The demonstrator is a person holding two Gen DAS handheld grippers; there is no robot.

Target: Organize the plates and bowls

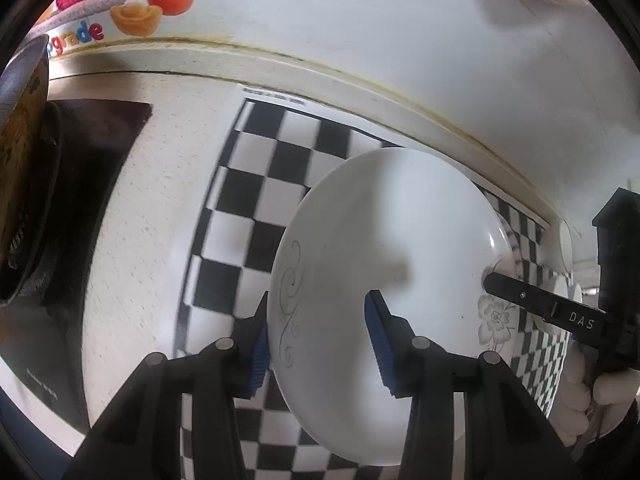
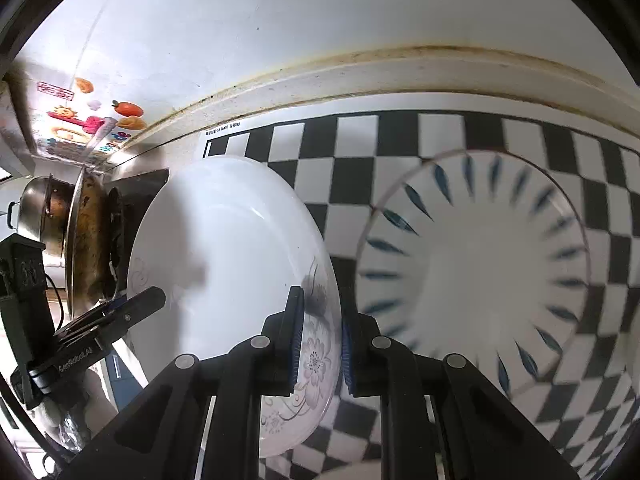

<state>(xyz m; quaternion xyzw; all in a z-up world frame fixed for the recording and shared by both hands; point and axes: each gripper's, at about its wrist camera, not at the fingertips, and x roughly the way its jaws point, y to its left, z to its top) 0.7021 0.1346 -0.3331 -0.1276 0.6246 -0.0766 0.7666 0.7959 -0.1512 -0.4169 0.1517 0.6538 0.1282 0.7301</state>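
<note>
A white plate (image 1: 392,248) with a grey flower print hangs tilted above the checkered mat (image 1: 256,184). Both grippers hold it. My left gripper (image 1: 320,336) is shut on its left rim, one blue pad under the rim and one on the plate's face. My right gripper (image 2: 320,340) is shut on the opposite rim, right at the flower print of the plate (image 2: 224,260). In the left wrist view the right gripper's finger (image 1: 536,304) lies across the flower. A white bowl (image 2: 480,280) with blue petal marks sits on the mat (image 2: 400,144) to the right of the plate.
A dark stove with a stained wok (image 2: 84,240) and a steel pot (image 2: 36,208) stands at the left. The white wall (image 1: 360,20) with fruit stickers runs behind the counter's raised back edge. A white-gloved hand (image 1: 580,400) holds the right gripper.
</note>
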